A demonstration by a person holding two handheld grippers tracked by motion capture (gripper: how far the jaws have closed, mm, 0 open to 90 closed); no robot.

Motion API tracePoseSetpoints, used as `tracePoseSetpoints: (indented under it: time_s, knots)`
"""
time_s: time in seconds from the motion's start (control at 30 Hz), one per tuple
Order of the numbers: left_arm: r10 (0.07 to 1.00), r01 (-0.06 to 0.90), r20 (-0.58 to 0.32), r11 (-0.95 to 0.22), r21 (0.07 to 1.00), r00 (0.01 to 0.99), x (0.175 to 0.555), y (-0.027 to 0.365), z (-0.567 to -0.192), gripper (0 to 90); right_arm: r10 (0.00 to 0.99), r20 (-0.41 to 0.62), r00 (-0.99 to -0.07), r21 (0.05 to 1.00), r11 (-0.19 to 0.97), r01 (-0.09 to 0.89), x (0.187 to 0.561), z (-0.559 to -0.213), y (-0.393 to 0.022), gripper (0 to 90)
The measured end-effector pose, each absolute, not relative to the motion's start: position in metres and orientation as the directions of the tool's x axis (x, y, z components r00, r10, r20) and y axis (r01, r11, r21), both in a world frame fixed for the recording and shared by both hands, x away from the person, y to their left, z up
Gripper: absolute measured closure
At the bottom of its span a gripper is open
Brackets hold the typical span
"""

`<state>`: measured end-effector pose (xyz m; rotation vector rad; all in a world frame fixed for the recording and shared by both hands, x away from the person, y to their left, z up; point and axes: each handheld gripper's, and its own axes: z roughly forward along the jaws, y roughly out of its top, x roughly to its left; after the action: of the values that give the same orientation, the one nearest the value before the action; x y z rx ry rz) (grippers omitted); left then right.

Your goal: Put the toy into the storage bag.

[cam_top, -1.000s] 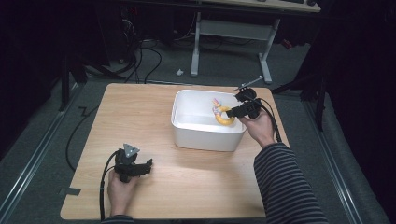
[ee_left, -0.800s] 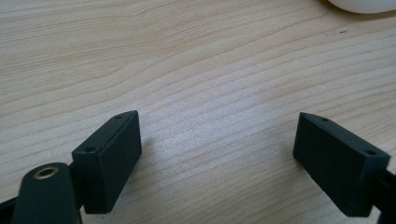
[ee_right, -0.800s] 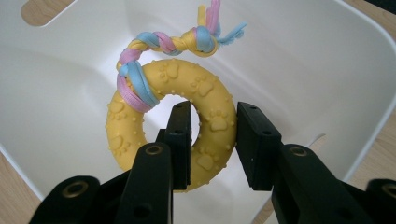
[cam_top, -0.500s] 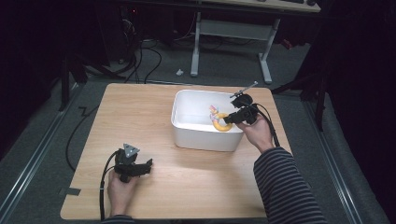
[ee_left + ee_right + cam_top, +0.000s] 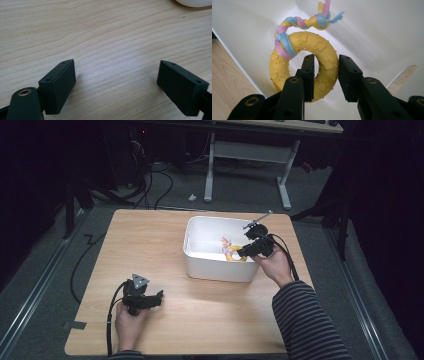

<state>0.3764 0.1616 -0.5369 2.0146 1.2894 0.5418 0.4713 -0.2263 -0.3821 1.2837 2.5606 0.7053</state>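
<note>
Right jaws: pinching the yellow ring toy, one jaw through its hole, the other outside the band.
Ring toy: inside the white tub, near its right wall, held off the floor; a braided pink, blue and yellow rope is tied on its far side.
Right gripper: reaches over the tub's right rim; right hand behind it, striped sleeve trailing near.
Left jaws: spread wide, nothing between them, over bare wooden table.
Left gripper: rests on the table's near-left part, well apart from the tub, left hand holding it.
Right gripper view: paw-print bumps on the ring.
High view: whole table, dark floor around.
</note>
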Motion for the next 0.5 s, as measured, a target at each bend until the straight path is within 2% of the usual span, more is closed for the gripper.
tracePoseSetpoints:
  time_s: [0.13, 0.2, 0.3, 0.5]
  knots:
    - [0.906, 0.625, -0.013, -0.282, 0.728, 0.424, 0.376, 0.162, -0.537, 15.7, 0.789, 0.062, -0.612, 0.52, 0.498, 0.694, 0.469, -0.382, -0.229, 64.2]
    - [0.906, 0.625, -0.013, -0.282, 0.728, 0.424, 0.376, 0.162, -0.537, 15.7, 0.788, 0.092, -0.609, 0.545, 0.473, 0.693, 0.468, -0.38, -0.231, 56.0]
    - [0.905, 0.625, -0.014, -0.282, 0.728, 0.425, 0.376, 0.162, -0.537, 15.6, 0.796, 0.076, -0.601, 0.56, 0.464, 0.686, 0.466, -0.375, -0.234, 51.2]
    - [0.905, 0.625, -0.014, -0.282, 0.728, 0.425, 0.376, 0.162, -0.537, 15.6, 0.807, 0.055, -0.587, 0.604, 0.441, 0.664, 0.459, -0.367, -0.245, 49.1]
